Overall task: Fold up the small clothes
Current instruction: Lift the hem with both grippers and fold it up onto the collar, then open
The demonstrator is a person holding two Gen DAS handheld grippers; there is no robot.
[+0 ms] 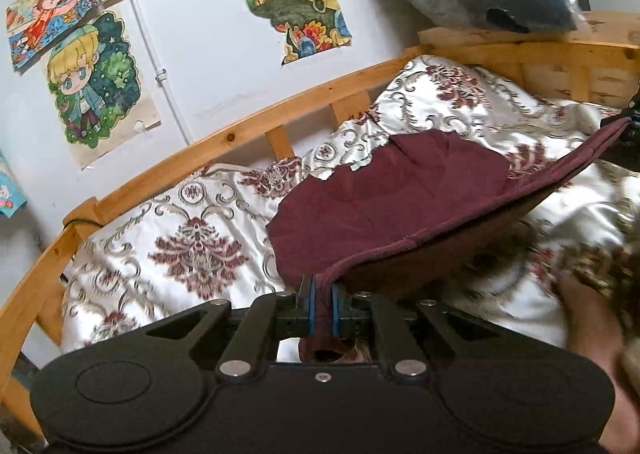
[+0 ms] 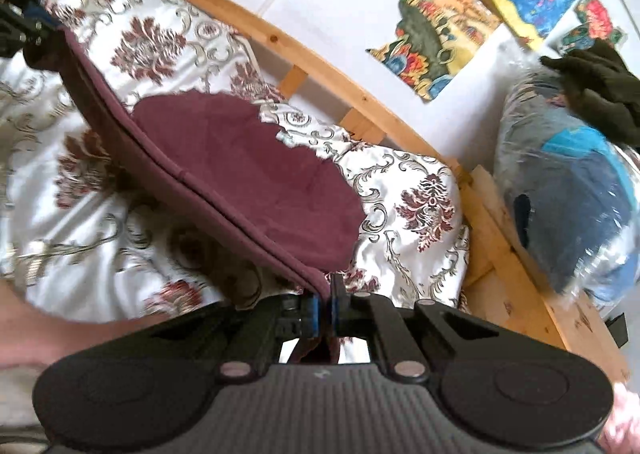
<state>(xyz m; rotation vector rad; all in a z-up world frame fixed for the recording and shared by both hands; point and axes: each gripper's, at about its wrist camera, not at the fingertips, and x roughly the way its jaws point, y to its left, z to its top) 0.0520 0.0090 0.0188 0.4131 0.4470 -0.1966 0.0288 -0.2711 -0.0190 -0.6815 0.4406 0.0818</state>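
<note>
Holding a maroon cloth (image 1: 384,205) by its hem, one corner in each gripper. My left gripper (image 1: 323,308) is clamped on the left corner, blue pads (image 1: 311,306) tight against the fabric, with a bit of cloth poking out behind them. My right gripper (image 2: 325,308) is clamped on the other corner. The hem runs taut between the two, raised off the bedspread (image 1: 192,238); the far part of the cloth sags down and lies on the bedspread. A wooden rail (image 1: 248,133) runs behind the bed, drawings (image 1: 92,85) are on the wall, and a plastic-wrapped bundle (image 2: 568,189) sits at the bed's end.
</note>
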